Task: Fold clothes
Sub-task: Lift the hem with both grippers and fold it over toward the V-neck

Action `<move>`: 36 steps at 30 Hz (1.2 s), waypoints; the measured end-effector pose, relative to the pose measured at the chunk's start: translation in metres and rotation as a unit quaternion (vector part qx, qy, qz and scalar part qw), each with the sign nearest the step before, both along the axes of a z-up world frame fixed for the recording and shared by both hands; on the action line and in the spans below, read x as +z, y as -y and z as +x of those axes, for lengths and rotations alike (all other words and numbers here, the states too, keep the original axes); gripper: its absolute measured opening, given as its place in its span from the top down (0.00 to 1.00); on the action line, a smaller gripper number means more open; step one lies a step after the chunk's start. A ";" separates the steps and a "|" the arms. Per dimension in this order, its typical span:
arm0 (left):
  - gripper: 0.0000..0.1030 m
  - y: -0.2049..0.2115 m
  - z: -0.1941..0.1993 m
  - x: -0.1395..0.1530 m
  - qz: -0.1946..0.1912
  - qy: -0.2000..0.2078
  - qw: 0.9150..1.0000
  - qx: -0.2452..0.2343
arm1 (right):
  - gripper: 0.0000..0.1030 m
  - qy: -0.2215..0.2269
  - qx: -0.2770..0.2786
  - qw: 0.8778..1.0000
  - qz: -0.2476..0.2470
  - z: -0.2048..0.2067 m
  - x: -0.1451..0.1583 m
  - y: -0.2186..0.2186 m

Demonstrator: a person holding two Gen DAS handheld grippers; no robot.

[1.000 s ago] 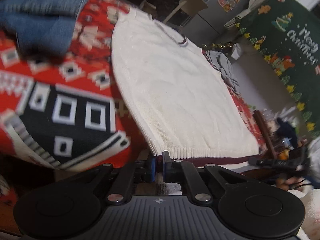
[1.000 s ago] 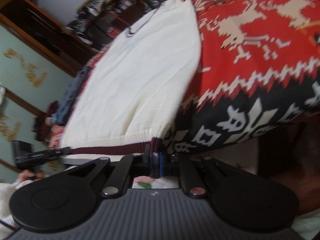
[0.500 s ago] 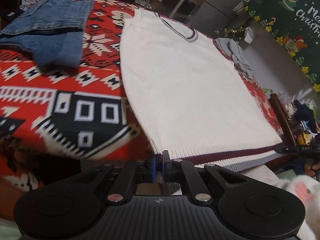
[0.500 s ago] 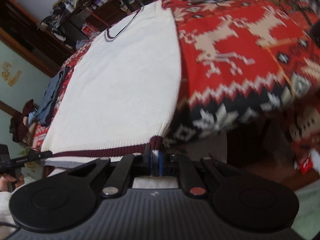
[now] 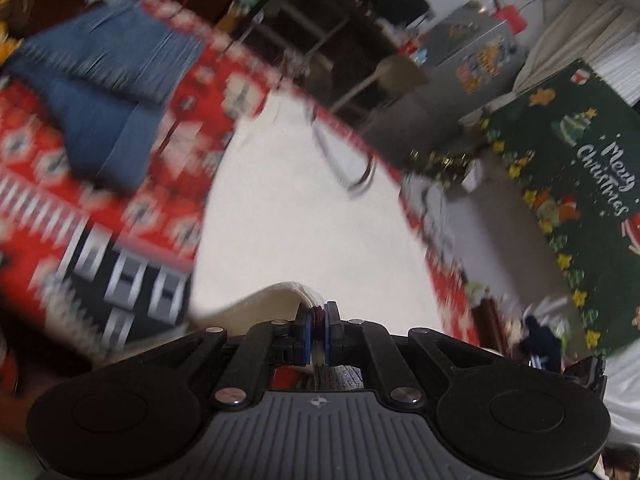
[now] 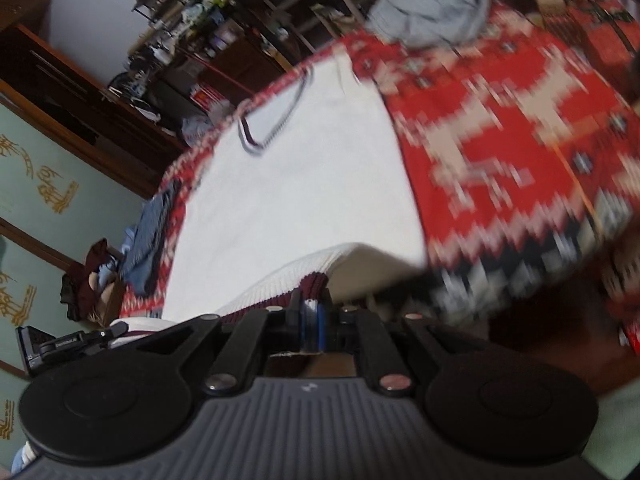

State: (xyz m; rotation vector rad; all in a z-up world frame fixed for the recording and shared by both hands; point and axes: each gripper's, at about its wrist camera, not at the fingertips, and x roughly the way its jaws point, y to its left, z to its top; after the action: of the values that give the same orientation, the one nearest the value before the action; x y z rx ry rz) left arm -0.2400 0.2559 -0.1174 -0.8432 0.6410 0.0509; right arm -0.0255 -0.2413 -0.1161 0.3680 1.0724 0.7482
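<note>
A cream knit vest (image 5: 288,216) with a maroon-striped hem and V-neck lies flat on a red patterned blanket (image 5: 52,216). It also shows in the right wrist view (image 6: 296,184). My left gripper (image 5: 319,320) is shut on the hem's left corner, lifted and curling over the vest. My right gripper (image 6: 311,312) is shut on the hem's right corner, where the maroon band (image 6: 314,284) bunches and rises above the vest's body. The other gripper (image 6: 68,346) shows at the lower left of the right wrist view.
Folded blue jeans (image 5: 104,92) lie on the blanket left of the vest. A grey garment (image 6: 432,20) lies crumpled at the blanket's far right. A green Christmas banner (image 5: 576,200) hangs at the right. Shelves and a chair stand beyond the far edge.
Both grippers have lifted the hem off the near edge and carried it forward over the vest toward the neckline. The hem now curls above the vest's body.
</note>
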 end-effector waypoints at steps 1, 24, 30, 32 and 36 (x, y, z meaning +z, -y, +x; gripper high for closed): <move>0.94 -0.003 0.012 0.003 0.006 0.008 1.000 0.001 | 0.94 0.003 -0.002 1.000 0.001 0.010 0.001 -0.007; 0.41 -0.040 0.101 -0.014 0.181 0.031 0.983 0.010 | 0.60 0.107 -0.069 0.991 -0.044 0.131 -0.032 -0.066; 0.41 -0.044 0.121 -0.023 0.187 0.023 0.981 -0.042 | 0.60 0.154 0.023 0.983 -0.099 0.121 -0.031 -0.093; 0.41 -0.041 0.131 -0.028 0.194 0.018 0.979 -0.063 | 0.60 0.163 0.044 0.979 -0.116 0.118 -0.035 -0.102; 0.44 -0.037 0.148 -0.038 0.199 0.012 0.975 -0.100 | 0.60 0.163 0.061 0.977 -0.124 0.124 -0.045 -0.117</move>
State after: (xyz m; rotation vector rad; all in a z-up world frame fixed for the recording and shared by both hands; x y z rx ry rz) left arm -0.0918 0.2927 -0.1550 -0.3890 0.6618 -0.0145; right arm 0.0984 -0.1240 -0.1612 -0.0361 0.8680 0.7436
